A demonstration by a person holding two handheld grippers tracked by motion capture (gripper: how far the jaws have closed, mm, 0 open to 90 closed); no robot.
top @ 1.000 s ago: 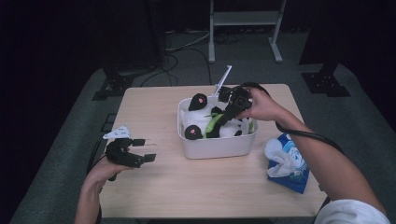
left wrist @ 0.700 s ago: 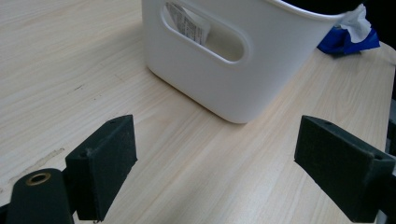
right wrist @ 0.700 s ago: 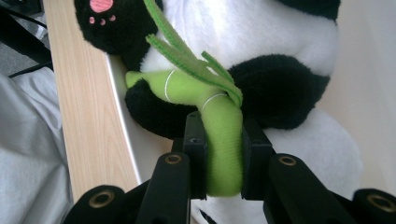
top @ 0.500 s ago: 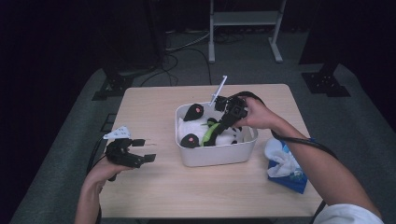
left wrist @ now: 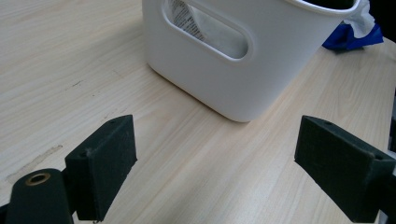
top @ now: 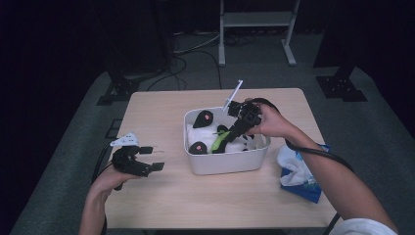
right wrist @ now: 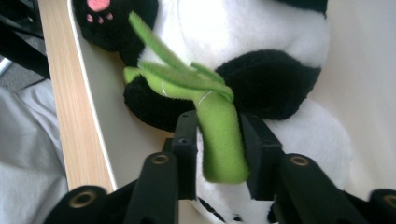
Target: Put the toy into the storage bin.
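Note:
A black-and-white plush panda (top: 203, 132) (right wrist: 261, 60) with pink paw pads lies inside a white plastic bin (top: 230, 164) (left wrist: 243, 79) at the table's middle. It carries a green felt bamboo stalk (top: 219, 140) (right wrist: 219, 135). My right gripper (top: 234, 132) (right wrist: 218, 154) reaches down into the bin and is shut on that stalk. My left gripper (top: 152, 159) (left wrist: 215, 168) hovers low over the table left of the bin, jaws wide apart with nothing between them.
A blue pack of white tissues (top: 298, 174) (left wrist: 355, 28) lies at the table's right edge, close to the bin. The wooden table (top: 161, 112) has bare room left of and in front of the bin. Stands and cables crowd the dark floor behind.
The right gripper has lowered the panda into the bin, and bin and hand have shifted slightly left. The left gripper has stayed put.

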